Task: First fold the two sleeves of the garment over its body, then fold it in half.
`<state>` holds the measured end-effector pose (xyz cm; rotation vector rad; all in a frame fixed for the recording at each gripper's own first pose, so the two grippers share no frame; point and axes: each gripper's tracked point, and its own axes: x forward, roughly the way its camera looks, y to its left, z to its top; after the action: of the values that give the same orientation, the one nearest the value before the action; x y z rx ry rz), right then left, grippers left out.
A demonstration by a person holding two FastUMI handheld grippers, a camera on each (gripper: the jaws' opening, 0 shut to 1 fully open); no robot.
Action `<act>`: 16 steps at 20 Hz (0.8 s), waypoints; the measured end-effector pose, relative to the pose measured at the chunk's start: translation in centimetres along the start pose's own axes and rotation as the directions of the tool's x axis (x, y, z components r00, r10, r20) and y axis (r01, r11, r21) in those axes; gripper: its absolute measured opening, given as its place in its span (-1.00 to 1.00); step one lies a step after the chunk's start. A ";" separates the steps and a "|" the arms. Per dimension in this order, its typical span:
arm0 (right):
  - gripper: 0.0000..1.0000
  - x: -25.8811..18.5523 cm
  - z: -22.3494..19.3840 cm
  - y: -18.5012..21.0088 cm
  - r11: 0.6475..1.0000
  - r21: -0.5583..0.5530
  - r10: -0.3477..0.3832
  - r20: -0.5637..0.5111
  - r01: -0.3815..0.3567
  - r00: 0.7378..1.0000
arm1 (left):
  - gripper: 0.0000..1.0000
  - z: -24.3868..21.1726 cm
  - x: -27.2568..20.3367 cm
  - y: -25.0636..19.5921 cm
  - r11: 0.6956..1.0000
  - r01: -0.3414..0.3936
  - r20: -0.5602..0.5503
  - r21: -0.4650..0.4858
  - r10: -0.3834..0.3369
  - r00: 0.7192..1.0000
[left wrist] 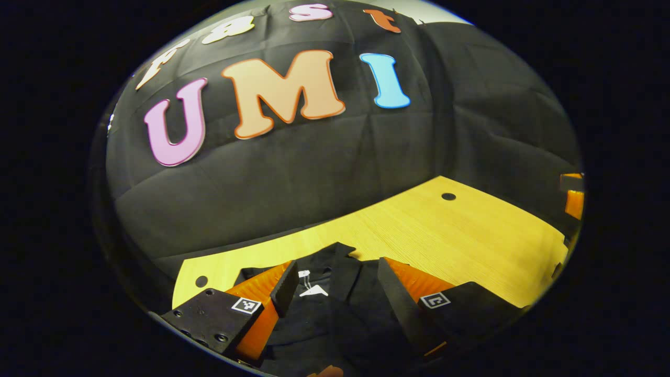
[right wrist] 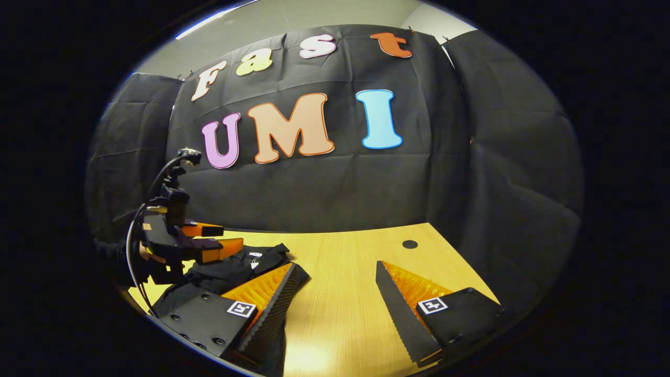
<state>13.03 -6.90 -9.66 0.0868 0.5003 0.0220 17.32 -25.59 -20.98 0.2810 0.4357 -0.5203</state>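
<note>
In the left gripper view, your left gripper (left wrist: 335, 293) hung over the black garment (left wrist: 324, 309), its fingers spread wide and pinching nothing. The garment lay on the wooden table (left wrist: 460, 235), at the near left end, with its white neck label (left wrist: 312, 287) between the two fingers. You were dealing with soft, light, limp cloth, by my judgement: it would sag and drag instead of keeping shape, and a thin pinch could slip off a single layer. A sleeve cuff or a hem corner looked like the place to take hold, not the flat middle. The lower part of the garment ran out of the bottom of the view, and black on black made the sleeves hard to tell from the body.

In the right gripper view, your right gripper (right wrist: 340, 309) was also spread and empty, mostly over bare table, its left finger (right wrist: 272, 303) at the garment's edge. The garment (right wrist: 235, 267) lay bunched at the left under the left gripper (right wrist: 220, 241), whose fingers stood apart. Whether either sleeve was already folded, you could not tell; your hand (right wrist: 149, 256) was largely hidden.
</note>
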 end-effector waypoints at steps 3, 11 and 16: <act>0.94 0.0 -0.1 2.2 0.999 -0.003 0.038 -0.006 -0.038 0.999 | 0.89 0.3 -4.1 2.9 0.998 -0.050 0.033 -0.047 0.051 0.998; 0.95 -5.4 -6.1 11.0 0.994 -0.046 0.092 -0.078 -0.096 0.993 | 0.88 -8.6 -19.0 10.5 0.983 -0.172 0.001 -0.062 0.173 0.985; 0.95 -9.2 -11.5 14.1 0.993 -0.078 0.078 -0.144 -0.090 0.987 | 0.89 -17.2 -25.9 11.3 0.971 -0.203 -0.114 -0.126 0.189 0.975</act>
<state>-0.57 7.67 -14.10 0.0237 0.6359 0.1321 -2.49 0.88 -22.13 0.2163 0.5341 -0.2812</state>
